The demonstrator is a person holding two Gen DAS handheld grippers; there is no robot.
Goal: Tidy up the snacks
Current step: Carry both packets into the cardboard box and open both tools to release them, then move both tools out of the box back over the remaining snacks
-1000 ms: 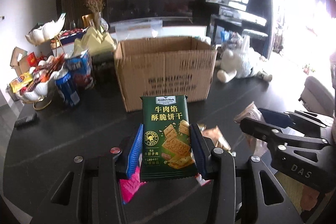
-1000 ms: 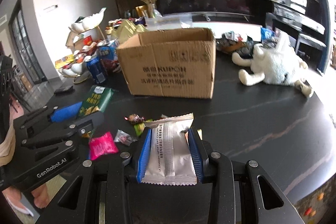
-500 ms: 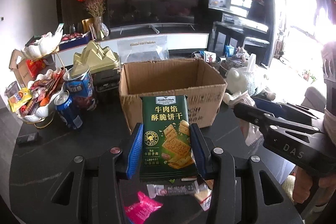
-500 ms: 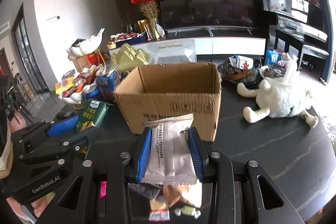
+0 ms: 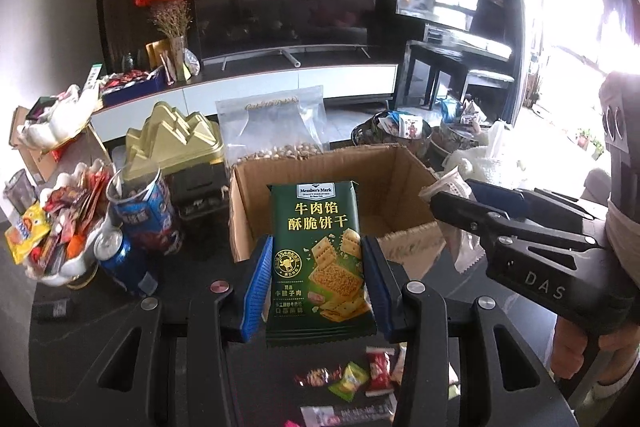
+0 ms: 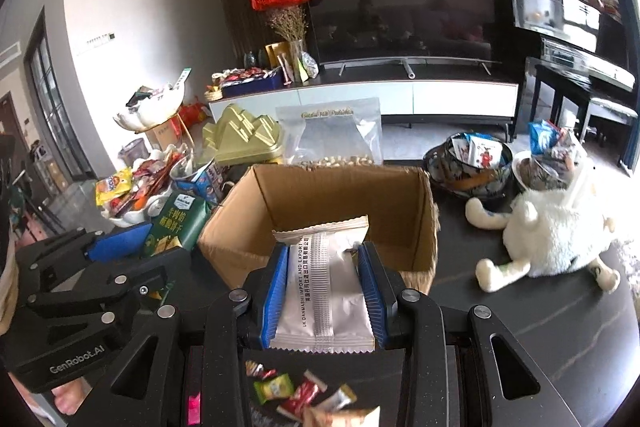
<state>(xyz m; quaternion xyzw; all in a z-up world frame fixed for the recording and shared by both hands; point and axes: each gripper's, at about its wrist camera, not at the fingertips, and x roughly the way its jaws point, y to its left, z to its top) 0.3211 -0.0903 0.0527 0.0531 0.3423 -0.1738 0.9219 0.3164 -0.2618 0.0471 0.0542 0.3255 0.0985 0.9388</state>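
My left gripper [image 5: 316, 287] is shut on a green cracker packet [image 5: 318, 259] and holds it upright, raised at the near edge of an open cardboard box [image 5: 404, 179]. My right gripper [image 6: 324, 295] is shut on a silver snack packet [image 6: 324, 291], also raised at the near edge of the same box [image 6: 424, 227], whose inside looks empty. The left gripper and its green packet [image 6: 176, 223] show at the left of the right wrist view. The right gripper [image 5: 480, 203] shows at the right of the left wrist view.
Small wrapped candies [image 5: 348, 379] lie on the dark table [image 6: 560, 327] below both grippers. Left of the box stand a blue can [image 5: 120, 259], a snack cup [image 5: 140, 211] and a white bowl of snacks [image 5: 60, 227]. A white plush toy [image 6: 560, 227] lies right of the box.
Both grippers have risen with their packets and moved toward the box. The box interior has come into view and the loose candies now lie below the grippers.
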